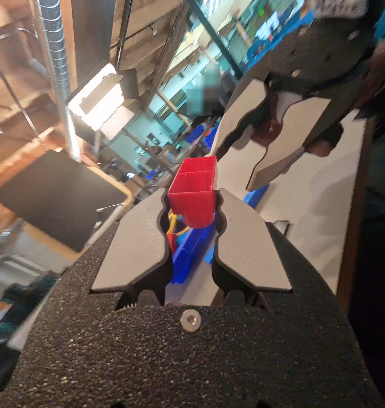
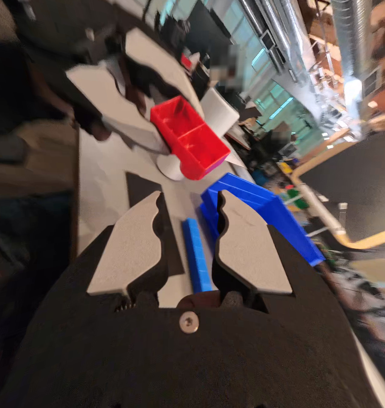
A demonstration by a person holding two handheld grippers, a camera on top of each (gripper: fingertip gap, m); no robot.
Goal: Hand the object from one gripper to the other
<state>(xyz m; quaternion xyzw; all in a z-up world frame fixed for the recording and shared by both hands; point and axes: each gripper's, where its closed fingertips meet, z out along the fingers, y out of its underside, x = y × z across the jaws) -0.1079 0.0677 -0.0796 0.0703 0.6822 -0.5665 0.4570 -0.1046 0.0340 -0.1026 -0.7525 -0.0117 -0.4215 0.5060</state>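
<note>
Trouble could come from the small hold on the red box (image 1: 192, 194). The left gripper (image 1: 192, 199) pinches it only with its fingertips (image 1: 225, 198), clamped on the box's lower part, so most of the box sticks out in the air above the white table (image 1: 297, 198). If the right gripper (image 1: 235, 167) bumps the box before it has a good hold, I think the box could twist or slip out. If the left one lets go too soon, the box could drop onto the table or into the blue tray (image 2: 264, 205) beside the table's far edge.

In the right wrist view the right gripper (image 2: 189, 198) is spread apart with nothing between its fingers. It is near the box but not touching it. The box (image 2: 187, 139) is up and a bit to the left of it, so it may need to line up first.

Some things are hard to see. Both pictures are smeary, mostly at the edges. I cannot tell what the round part under the box is for. A blue strip (image 2: 197, 254) lies on the table between the right gripper's fingers, partly hidden. What fills the tray is hidden too; only bits of yellow and red show. The room far behind is a blur.
</note>
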